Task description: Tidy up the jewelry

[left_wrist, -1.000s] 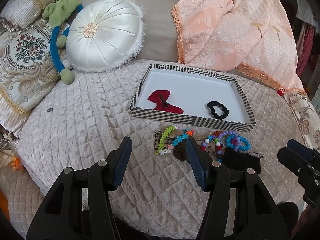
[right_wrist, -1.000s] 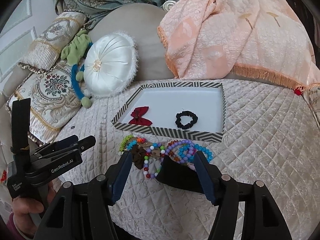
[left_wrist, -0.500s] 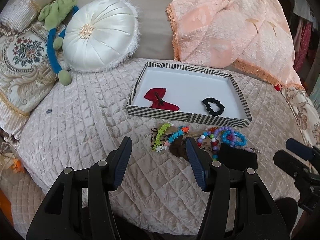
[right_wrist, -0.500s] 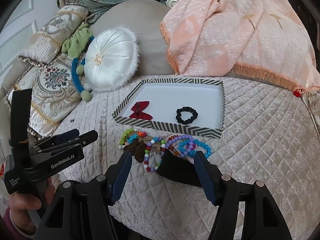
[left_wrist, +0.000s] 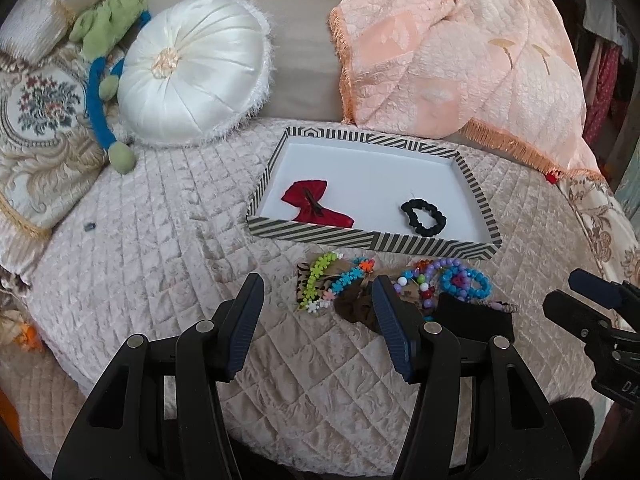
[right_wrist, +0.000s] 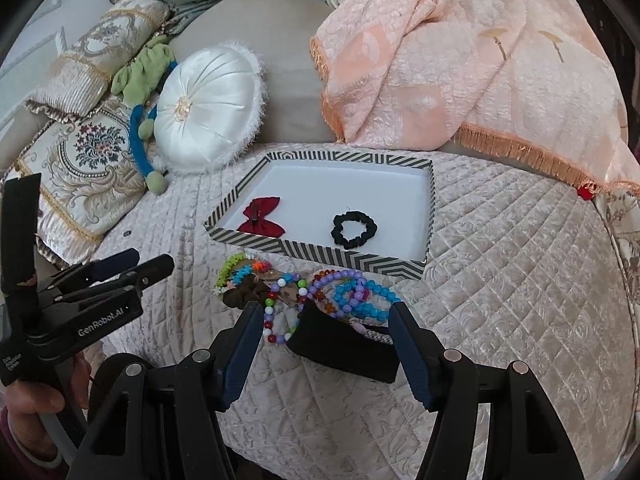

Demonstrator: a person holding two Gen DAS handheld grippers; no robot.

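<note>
Both tongs spread, empty: right tongs above black pouch, left tongs near bead bracelets. Pinch single strand, lift clear, drop inside striped tray.

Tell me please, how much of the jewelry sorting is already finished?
Done: a red bow and a black scrunchie lie in the striped tray. In hand: nothing; the left gripper and right gripper are both open. Left: the pile of bead bracelets and a black pouch in front of the tray.
</note>
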